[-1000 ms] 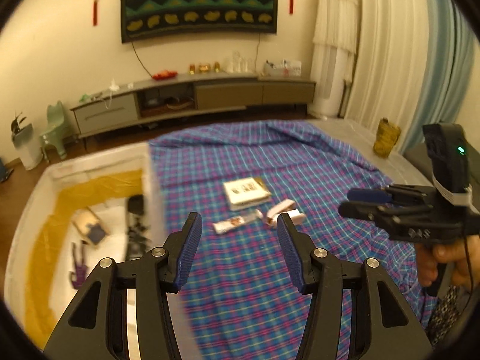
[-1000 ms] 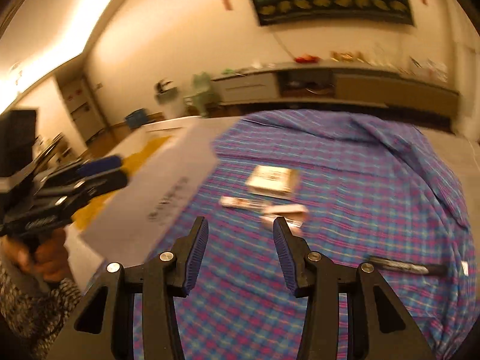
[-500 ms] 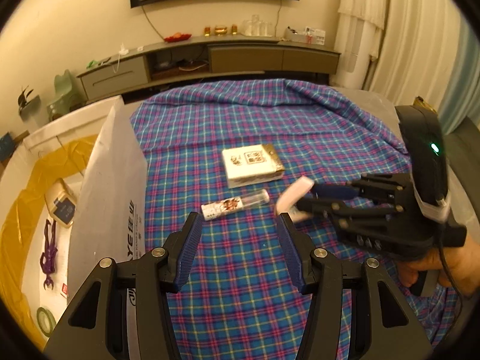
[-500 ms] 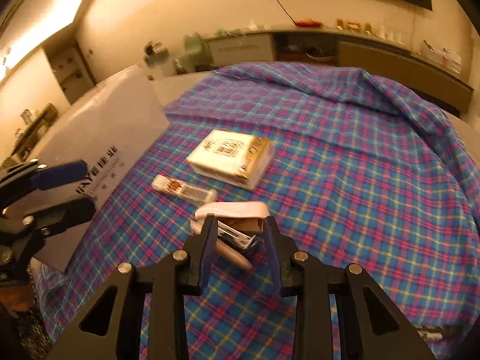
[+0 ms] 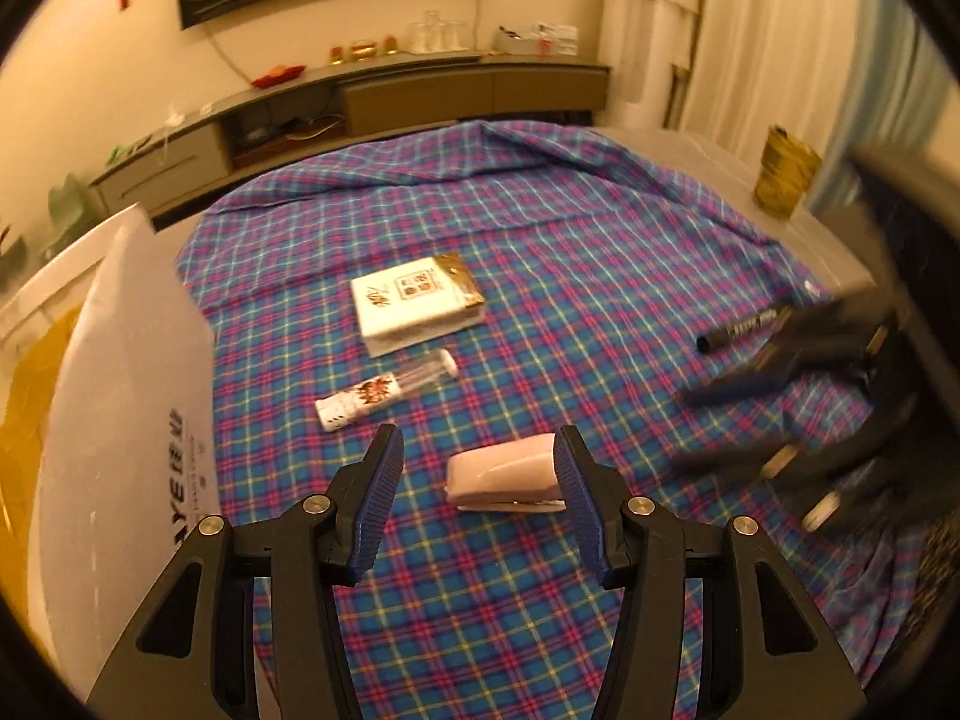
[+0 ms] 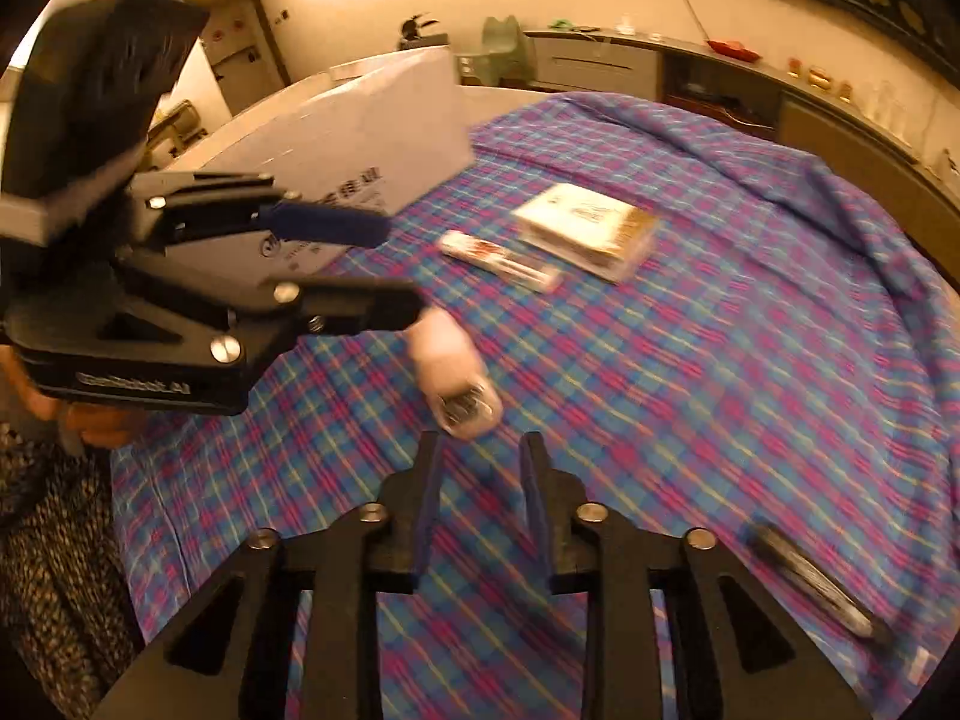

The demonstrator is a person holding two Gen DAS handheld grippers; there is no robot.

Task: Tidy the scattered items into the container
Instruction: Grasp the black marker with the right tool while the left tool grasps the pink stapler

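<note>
The pink stapler (image 5: 507, 471) lies on the plaid cloth (image 5: 600, 240) between the wide-spread fingers of the left gripper (image 5: 477, 501), its right end at the right pad, ungripped; from the right wrist, it (image 6: 453, 378) lies just beyond the right gripper (image 6: 480, 510), whose narrow jaws are opening, empty.

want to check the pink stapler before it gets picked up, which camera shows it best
The left wrist view: the pink stapler lies sharp on the plaid cloth, between the open fingers of the left gripper. In the right wrist view it is blurred and seen end-on, partly behind the left gripper.
</note>
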